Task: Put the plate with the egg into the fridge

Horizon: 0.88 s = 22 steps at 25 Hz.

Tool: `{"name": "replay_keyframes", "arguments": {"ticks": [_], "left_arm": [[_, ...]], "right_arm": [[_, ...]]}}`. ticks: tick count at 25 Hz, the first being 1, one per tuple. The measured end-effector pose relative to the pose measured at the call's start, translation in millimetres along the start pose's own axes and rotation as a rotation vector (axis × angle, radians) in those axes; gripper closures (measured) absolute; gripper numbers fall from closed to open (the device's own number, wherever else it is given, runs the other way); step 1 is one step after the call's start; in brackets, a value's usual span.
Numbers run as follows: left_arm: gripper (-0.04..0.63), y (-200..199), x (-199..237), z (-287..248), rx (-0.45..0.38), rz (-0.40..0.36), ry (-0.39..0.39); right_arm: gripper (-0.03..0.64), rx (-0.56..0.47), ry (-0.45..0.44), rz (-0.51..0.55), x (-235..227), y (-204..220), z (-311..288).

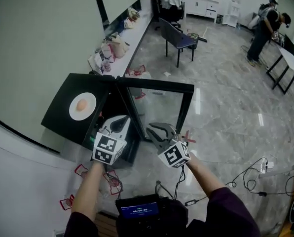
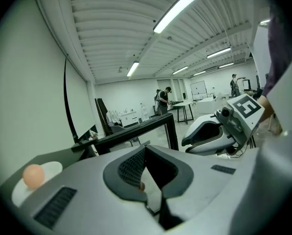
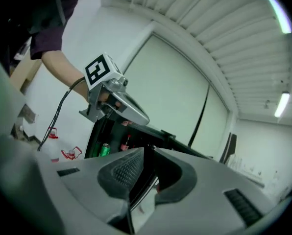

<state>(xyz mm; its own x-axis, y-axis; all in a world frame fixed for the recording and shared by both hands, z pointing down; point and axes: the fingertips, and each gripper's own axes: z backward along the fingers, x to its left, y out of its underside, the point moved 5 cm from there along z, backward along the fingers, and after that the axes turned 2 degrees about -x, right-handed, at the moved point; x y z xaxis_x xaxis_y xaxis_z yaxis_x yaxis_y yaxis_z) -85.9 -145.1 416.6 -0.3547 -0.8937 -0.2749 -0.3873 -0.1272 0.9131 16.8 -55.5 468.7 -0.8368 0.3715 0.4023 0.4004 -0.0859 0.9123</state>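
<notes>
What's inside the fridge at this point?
In the right gripper view, a green can and a small red bottle-like item stand inside the open fridge. The rest of the interior is hidden by the fridge's top and the left tool.

Here's the kit. Left tongs [image 1: 119, 119]: pale grey shell, black-and-white square marker cube [image 1: 108, 148] at the back. Right tongs [image 1: 154, 128]: same grey build, its own marker cube [image 1: 174, 154], and a thin black cable [image 1: 179, 177] trailing from it. Up close, both pairs show dark grey tips with a fine mesh texture and slotted black vents in the grey housing. Dark purple sleeve [image 1: 227, 207] on the right arm, pushed above the forearm. At the chest, a black box [image 1: 139, 212] with a small lit screen.
</notes>
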Motion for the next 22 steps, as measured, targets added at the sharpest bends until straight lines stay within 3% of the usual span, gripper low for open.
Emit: {"name": "replay_keyframes", "arguments": {"ticks": [5, 9, 13, 16, 19, 22], "left_arm": [[0.587, 0, 61, 56, 0.054, -0.085, -0.055], [0.588, 7, 114, 97, 0.088, -0.152, -0.119], [0.587, 25, 174, 123, 0.145, -0.166, -0.171], [0.586, 41, 218, 127, 0.214, -0.104, -0.194], [0.586, 60, 246, 122, 0.327, -0.005, -0.148], [0.584, 76, 264, 112, 0.455, 0.042, -0.103]], "right_arm": [[0.569, -0.057, -0.089, 0.238, 22, -61, -63], [0.568, -0.075, -0.108, 0.358, 34, -92, -102], [0.568, -0.077, -0.124, 0.456, 47, -113, -136], [0.569, -0.069, -0.16, 0.539, 53, -114, -158], [0.568, -0.06, -0.221, 0.651, 57, -108, -171], [0.568, -0.069, -0.279, 0.775, 53, -105, -180]]}}
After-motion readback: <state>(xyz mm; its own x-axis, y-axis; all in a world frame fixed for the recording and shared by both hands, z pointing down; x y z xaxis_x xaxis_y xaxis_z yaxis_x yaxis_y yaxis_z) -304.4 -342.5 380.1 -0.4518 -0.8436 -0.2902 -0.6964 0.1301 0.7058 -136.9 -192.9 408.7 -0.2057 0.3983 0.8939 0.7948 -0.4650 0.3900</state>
